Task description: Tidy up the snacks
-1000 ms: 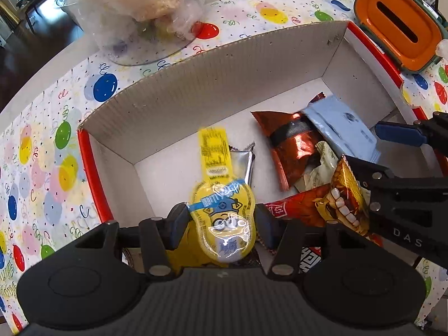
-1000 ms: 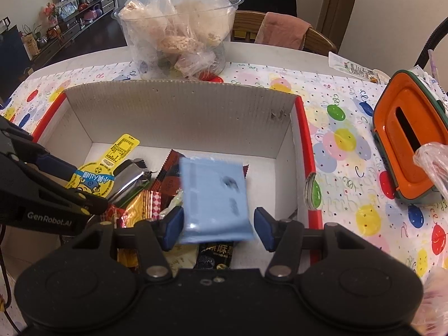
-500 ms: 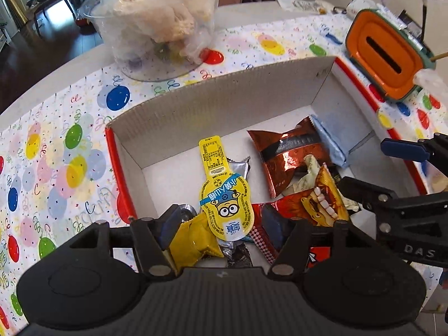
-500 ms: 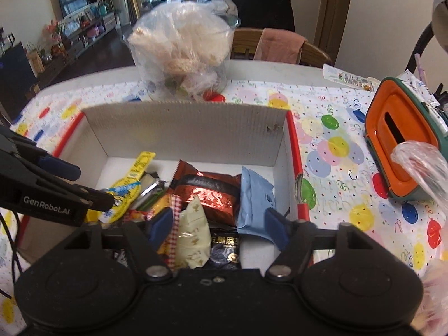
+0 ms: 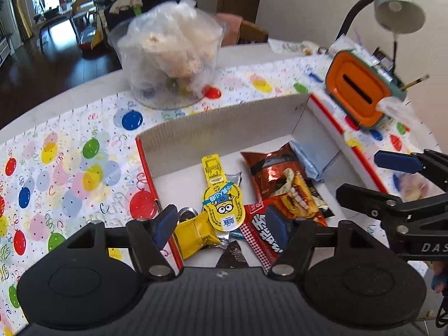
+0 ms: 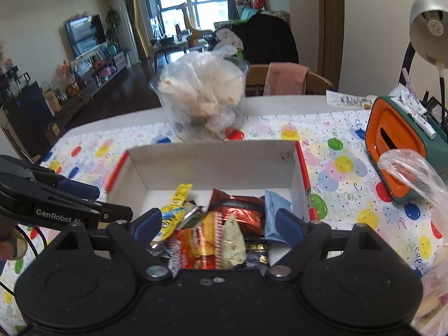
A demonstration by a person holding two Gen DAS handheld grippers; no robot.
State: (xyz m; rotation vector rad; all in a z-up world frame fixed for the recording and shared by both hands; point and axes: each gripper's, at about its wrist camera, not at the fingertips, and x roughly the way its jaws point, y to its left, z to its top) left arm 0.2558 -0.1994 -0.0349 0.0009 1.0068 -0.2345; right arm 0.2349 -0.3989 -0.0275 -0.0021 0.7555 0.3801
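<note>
Both pairs of tongs hang empty above the cardboard box [image 5: 224,128], and both are spreading wider as I watch: the left gripper [image 5: 221,225] has its blue pads apart with nothing pinched between them, though the yellow cartoon pouch [image 5: 222,204] and a gold wrapper [image 5: 196,233] lie in the box underneath, and the right gripper [image 6: 219,224] is likewise gaping over the pile, touching none of it. The snacks are already inside the box: the shiny red packet [image 6: 240,210] in the middle, the pale blue sachet [image 6: 275,210] leaning against the right-hand wall, a red checked bag [image 5: 266,232] near the front. To my eye the step in hand is the release and pull-away, and doing it well means lifting straight clear with the tongs wide, so no pad catches a crinkly edge and drags a packet back out; after that, I would guess, each hand wants to go for whatever loose snacks remain outside. The box sits on a balloon-print tablecloth [image 5: 70,162] over a pale table. Beyond it stands a clear tub [image 6: 201,103] stuffed with plastic-wrapped puffed things, to the right an orange-and-green tissue holder [image 6: 392,145] with a wisp of plastic bag [image 6: 411,168] in front, and a grey desk lamp [image 6: 428,25] overhead. Behind is a living room with a television [image 6: 84,33], dark floor and bright windows.
</note>
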